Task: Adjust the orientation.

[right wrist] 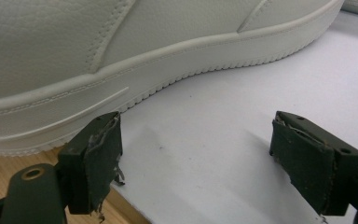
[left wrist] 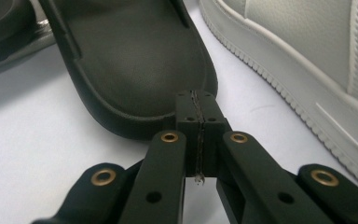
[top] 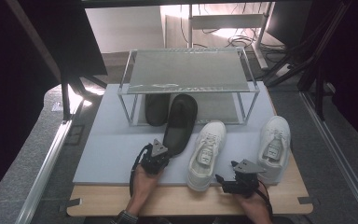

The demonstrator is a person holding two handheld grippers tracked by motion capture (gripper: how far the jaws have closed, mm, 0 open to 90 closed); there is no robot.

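With my left gripper (left wrist: pixel 197 122) closed against the black slipper's (left wrist: pixel 135 60) heel, I should push it straight under the rack (top: pixel 186 70), while my right gripper (right wrist: pixel 209 161) waits open.

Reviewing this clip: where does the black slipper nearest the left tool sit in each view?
High view: the black slipper lies at centre, toe under the shelf rack, heel at the left tool.
Left gripper view: it spans the upper centre, its heel rim at the shut tool tips.
Right gripper view: not in it.
Shared landmark: the white sneaker right of the slipper.
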